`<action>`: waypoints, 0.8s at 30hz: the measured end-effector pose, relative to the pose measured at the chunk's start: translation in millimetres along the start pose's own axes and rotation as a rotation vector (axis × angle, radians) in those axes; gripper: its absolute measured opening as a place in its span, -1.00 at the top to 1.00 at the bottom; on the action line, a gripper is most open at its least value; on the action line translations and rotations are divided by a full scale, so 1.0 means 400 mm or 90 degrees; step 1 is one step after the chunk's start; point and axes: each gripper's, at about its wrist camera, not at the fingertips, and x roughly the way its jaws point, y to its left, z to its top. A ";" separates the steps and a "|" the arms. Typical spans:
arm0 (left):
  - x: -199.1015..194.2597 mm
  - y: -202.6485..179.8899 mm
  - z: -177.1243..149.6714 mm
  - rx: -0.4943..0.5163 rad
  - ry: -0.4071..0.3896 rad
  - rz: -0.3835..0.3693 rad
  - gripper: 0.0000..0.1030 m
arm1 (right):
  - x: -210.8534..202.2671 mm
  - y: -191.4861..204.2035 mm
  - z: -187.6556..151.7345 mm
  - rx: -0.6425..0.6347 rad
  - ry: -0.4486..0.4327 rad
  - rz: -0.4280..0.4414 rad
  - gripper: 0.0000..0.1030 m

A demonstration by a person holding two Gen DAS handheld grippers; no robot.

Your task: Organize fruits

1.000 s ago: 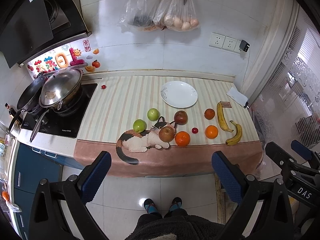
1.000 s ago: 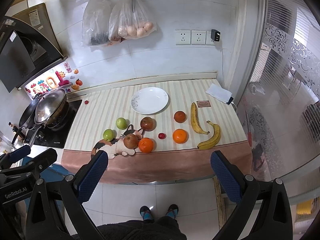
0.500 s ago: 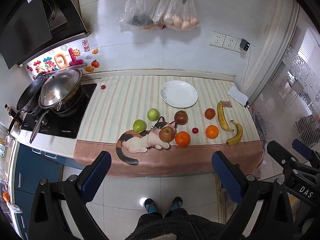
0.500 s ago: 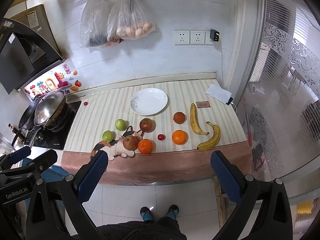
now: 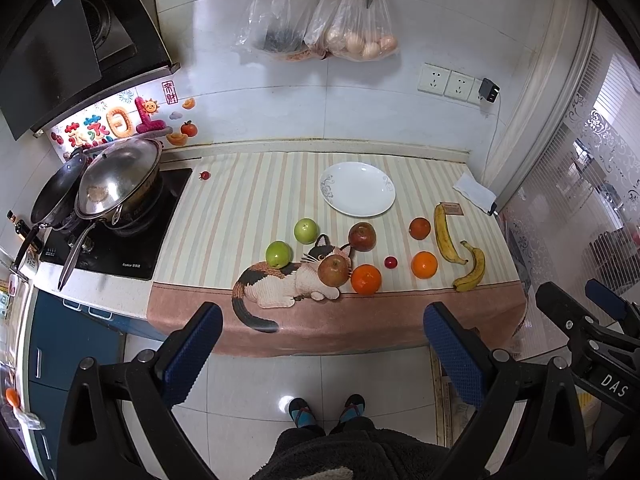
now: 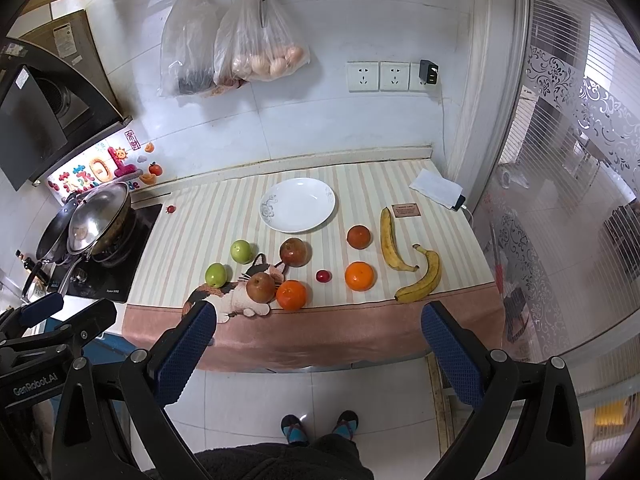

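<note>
Left gripper (image 5: 322,338) spread wide, empty | right gripper (image 6: 318,336) spread wide, empty | fruit ahead on mat (image 6: 224,216), well apart | bananas (image 6: 390,246) rightward, lengthwise front-to-back, nearer right | plate (image 6: 298,222) behind fruit, bare

Two matte black plastic tools with angular, ribbed arms. Left tool (image 5: 322,340): blue, dimpled rubber fingertips (image 5: 192,350), silver screws at the pivots, white "GenRobot.AI" lettering on its side. Right tool (image 6: 318,340): same blue textured fingertips (image 6: 450,360), same silver screws, white "DAS" lettering. Dark fuzzy fleece garment (image 6: 280,460) on the torso; blue-and-black slippers (image 5: 326,410) on the feet.
</note>
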 end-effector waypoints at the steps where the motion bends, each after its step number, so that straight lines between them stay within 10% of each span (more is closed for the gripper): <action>1: 0.000 0.000 0.000 -0.001 0.000 0.000 -1.00 | 0.002 -0.002 0.001 0.000 0.000 0.000 -1.00; 24: 0.015 -0.020 0.032 0.000 0.001 -0.003 -1.00 | 0.007 0.011 0.023 0.007 -0.001 -0.003 -1.00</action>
